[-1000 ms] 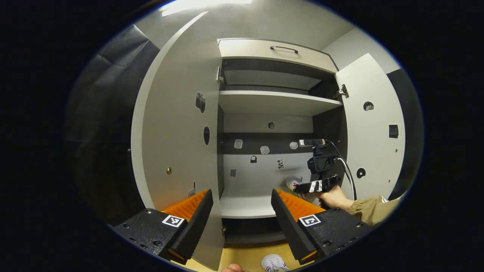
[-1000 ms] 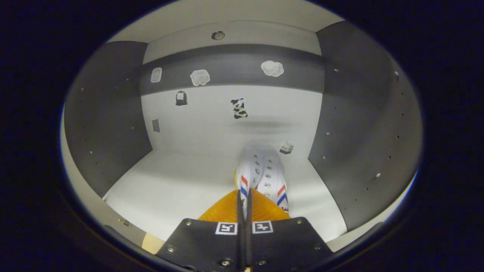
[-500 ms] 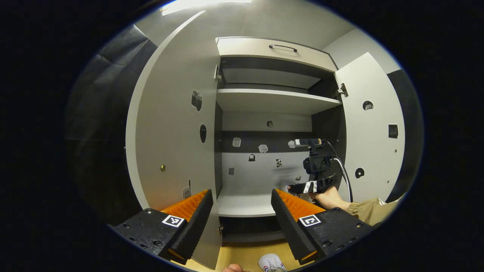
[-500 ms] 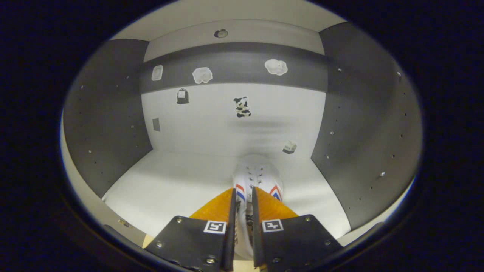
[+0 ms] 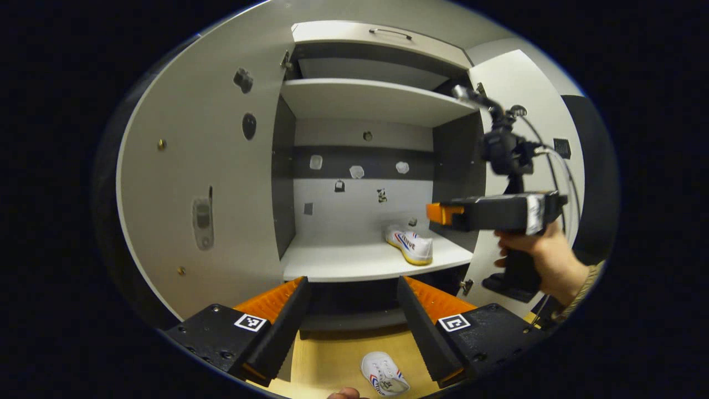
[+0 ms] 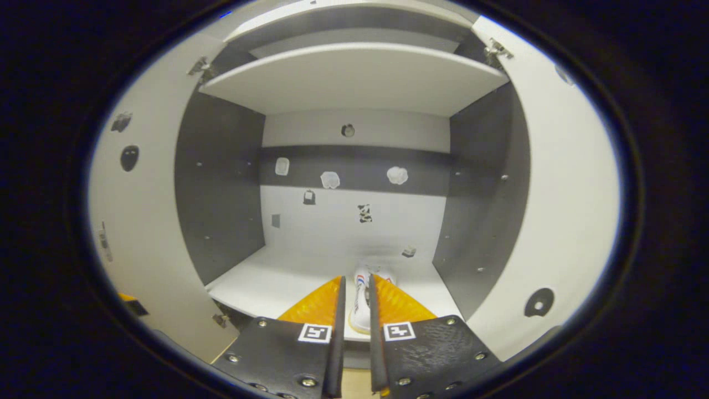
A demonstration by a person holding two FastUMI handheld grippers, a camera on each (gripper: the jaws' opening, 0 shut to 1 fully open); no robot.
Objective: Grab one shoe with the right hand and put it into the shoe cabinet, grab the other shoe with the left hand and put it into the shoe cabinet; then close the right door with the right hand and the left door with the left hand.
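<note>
Down at the bottom of the left gripper view, the left gripper (image 5: pixel 352 327) has its two fingers spread wide with nothing between them, aimed at the open shoe cabinet (image 5: pixel 365 260). Below the gap, at the bottom edge of the frame, a white sneaker with red and blue stripes (image 5: pixel 384 375) lies on the wooden floor (image 5: pixel 332 360), apart from both fingers. At the right of that view, a hand (image 5: pixel 545 260) with a tan sleeve end grips the handle of the right gripper (image 5: pixel 437 213), held level in front of the cabinet's right side with its tips pointing toward the frame's centre. At the bottom centre of the right gripper view, the right gripper (image 6: pixel 354 310) shows its fingers parted by a narrow gap, holding nothing. Seen through that gap, the other white sneaker (image 6: pixel 363 305) rests on the lower shelf (image 6: pixel 266 282); in the left gripper view it sits at the right end of that shelf (image 5: pixel 412 245), toe toward the back wall. Both doors stand open, the left door (image 5: pixel 199 166) filling the left of the frame and the right door (image 6: pixel 559 221) at the right of the right gripper view.
</note>
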